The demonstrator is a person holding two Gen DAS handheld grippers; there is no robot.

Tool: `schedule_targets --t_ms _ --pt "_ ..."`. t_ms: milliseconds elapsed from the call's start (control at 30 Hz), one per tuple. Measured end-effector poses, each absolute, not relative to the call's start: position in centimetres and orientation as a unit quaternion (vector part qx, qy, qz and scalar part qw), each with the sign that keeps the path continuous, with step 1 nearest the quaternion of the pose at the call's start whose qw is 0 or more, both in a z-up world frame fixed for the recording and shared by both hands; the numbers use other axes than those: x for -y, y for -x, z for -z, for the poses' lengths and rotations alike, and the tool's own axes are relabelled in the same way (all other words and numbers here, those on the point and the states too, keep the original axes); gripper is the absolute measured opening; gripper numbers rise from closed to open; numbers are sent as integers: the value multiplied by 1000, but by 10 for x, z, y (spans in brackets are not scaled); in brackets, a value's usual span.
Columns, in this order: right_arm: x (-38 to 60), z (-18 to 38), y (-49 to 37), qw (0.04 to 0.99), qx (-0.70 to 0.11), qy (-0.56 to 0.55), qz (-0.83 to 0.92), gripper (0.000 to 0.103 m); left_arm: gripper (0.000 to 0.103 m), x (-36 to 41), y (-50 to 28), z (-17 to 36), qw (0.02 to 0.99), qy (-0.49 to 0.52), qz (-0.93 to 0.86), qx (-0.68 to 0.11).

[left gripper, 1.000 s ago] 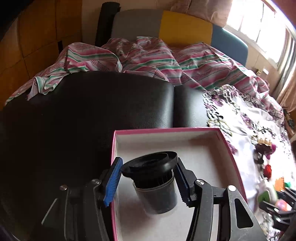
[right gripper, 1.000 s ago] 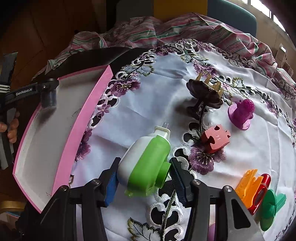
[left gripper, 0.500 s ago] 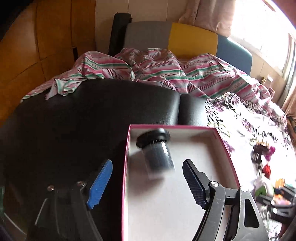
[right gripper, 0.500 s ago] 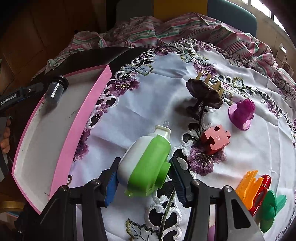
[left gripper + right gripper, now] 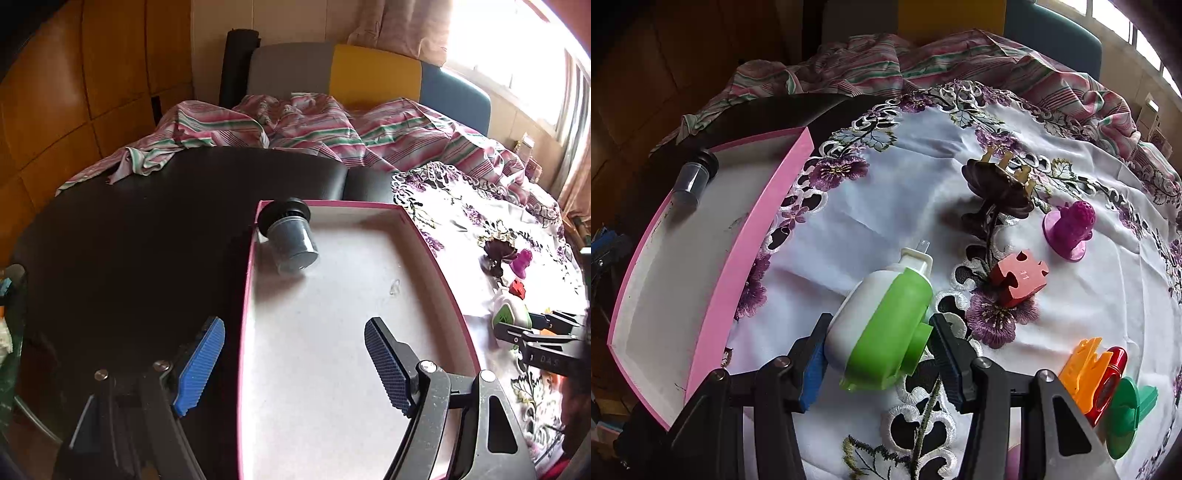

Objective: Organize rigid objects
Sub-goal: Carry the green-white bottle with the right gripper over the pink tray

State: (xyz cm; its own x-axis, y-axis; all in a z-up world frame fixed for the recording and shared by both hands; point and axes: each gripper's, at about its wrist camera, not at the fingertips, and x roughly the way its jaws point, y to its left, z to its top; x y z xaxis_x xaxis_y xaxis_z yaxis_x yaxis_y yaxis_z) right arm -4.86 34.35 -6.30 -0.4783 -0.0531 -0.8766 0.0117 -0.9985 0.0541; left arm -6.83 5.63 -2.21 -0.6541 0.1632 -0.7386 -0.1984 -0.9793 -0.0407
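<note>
Gripping: the right gripper [image 5: 877, 354] has its fingers closed against both sides of a white and green dispenser [image 5: 882, 325], which lies on the embroidered tablecloth [image 5: 923, 177].
Left gripper [image 5: 291, 363]: its fingers stand wide apart with nothing between them, the blue left pad [image 5: 201, 363] over the dark table top [image 5: 129, 258] and the right pad over the box floor.
Box [image 5: 436, 266]: a shallow pink-rimmed box with a white floor, sitting partly on the dark table top and just beside the edge of the tablecloth.
Jar [image 5: 290, 240]: a small grey jar with a black lid lies on its side in the far left corner of the box, lid toward the corner and touching the rim; it is well apart from the left gripper.
Near the dispenser: a pink puzzle piece [image 5: 1019, 277] sits just to its right, with a dark brown flower-shaped stand [image 5: 997, 188] and a purple bumpy toy [image 5: 1069, 229] farther back.
Right edge: an orange clip [image 5: 1082, 362], a red piece [image 5: 1110, 384] and a green piece [image 5: 1126, 413] lie bunched together beside the right gripper's frame.
Background: a striped cloth [image 5: 314, 125] is heaped behind the table.
</note>
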Motion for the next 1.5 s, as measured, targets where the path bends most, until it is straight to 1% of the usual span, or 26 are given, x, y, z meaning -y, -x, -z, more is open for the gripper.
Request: schedule_targets --t_ms 467,767,1067,1133,1333,1500 --pt "-334 62 47 12 4 -502 865 53 79 -19 49 15 72 394 -916 -13" --pt "-315 44 47 25 1 -476 879 53 79 0 43 15 59 395 -917 -2" --pt "-308 56 44 23 -8 -491 871 52 79 8 41 19 51 401 -915 1" --pt "-308 54 43 21 -4 -491 871 52 81 9 41 20 48 403 -914 2" --pt "-301 32 45 31 14 -465 885 52 81 18 40 24 37 406 -913 6" --pt "-269 13 52 80 18 -451 889 52 81 25 40 26 28 409 -912 10"
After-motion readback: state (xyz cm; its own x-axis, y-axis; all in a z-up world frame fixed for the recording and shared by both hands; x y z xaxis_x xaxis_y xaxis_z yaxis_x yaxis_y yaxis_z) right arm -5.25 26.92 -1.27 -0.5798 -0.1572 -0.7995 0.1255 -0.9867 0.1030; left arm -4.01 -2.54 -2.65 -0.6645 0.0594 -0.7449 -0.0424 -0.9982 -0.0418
